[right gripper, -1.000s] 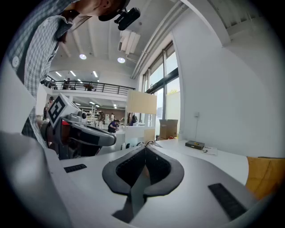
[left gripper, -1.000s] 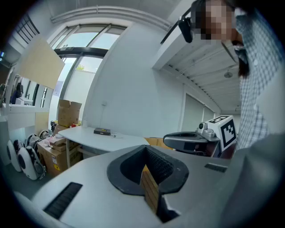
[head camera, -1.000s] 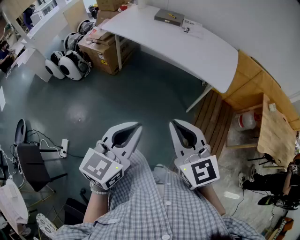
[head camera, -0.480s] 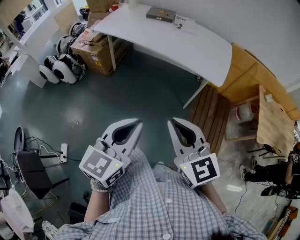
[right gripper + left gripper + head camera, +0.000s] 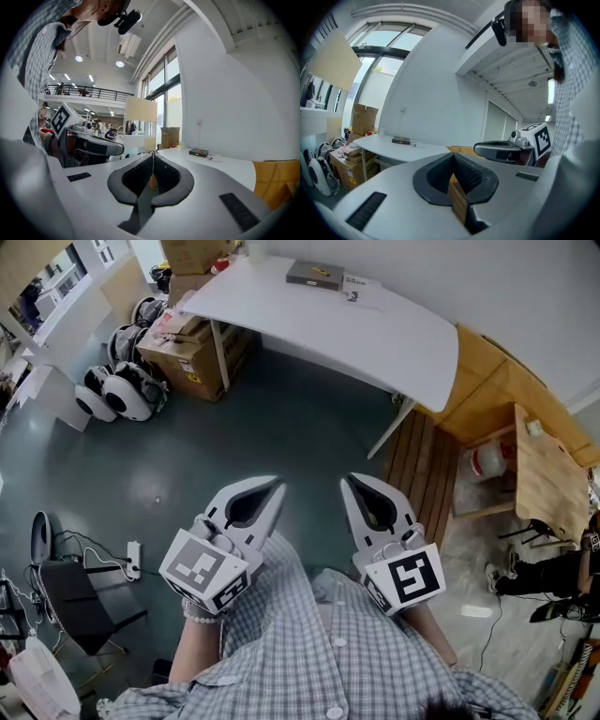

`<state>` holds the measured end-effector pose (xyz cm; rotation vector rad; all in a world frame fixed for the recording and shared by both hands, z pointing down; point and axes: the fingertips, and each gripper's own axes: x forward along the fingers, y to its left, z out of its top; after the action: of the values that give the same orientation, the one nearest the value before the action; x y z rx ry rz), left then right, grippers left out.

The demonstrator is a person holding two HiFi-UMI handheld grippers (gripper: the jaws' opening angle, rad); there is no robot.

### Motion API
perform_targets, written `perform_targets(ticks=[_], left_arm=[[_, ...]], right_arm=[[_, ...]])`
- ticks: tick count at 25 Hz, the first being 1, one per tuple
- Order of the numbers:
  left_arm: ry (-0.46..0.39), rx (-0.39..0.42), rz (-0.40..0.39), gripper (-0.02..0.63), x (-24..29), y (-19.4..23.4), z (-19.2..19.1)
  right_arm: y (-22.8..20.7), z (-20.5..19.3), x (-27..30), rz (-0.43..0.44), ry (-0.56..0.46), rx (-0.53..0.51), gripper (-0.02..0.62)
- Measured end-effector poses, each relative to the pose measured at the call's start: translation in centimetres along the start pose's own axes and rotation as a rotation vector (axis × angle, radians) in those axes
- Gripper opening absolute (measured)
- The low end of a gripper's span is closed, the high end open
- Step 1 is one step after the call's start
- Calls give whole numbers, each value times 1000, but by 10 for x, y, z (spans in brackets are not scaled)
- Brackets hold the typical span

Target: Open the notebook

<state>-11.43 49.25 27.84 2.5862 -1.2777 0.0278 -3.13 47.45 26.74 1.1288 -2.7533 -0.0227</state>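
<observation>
The notebook [image 5: 314,275], dark with a small yellow mark on top, lies closed at the far end of a white table [image 5: 375,329], with a sheet of paper [image 5: 362,287] beside it. Both grippers are held close to the person's checked shirt, far from the table, over the grey floor. My left gripper [image 5: 277,487] is shut with nothing in it, and so is my right gripper [image 5: 345,482]. In the left gripper view the notebook [image 5: 401,140] shows small on the table beyond the shut left gripper [image 5: 453,157]. The right gripper view shows the notebook [image 5: 198,152] past the shut right gripper [image 5: 153,155].
Cardboard boxes [image 5: 192,343] stand under the table's left end, with round white devices [image 5: 117,390] on the floor beside them. A wooden platform [image 5: 487,399] and a wooden table [image 5: 544,493] lie to the right. A black chair [image 5: 70,592] and cables are at lower left.
The head view has drifted: the table and notebook now sit slightly further left and higher. Both grippers stay shut in front of the shirt, hardly moved.
</observation>
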Motion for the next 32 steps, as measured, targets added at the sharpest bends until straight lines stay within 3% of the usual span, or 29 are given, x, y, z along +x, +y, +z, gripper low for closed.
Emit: perform_targets(ticks=[18, 32], left_arm=[[-31, -4, -88, 8, -9, 24, 1], [-9, 17, -42, 8, 1, 36, 1]], right_arm=[[-4, -6, -9, -192, 37, -45, 21], [-26, -14, 13, -178, 25, 15, 22]])
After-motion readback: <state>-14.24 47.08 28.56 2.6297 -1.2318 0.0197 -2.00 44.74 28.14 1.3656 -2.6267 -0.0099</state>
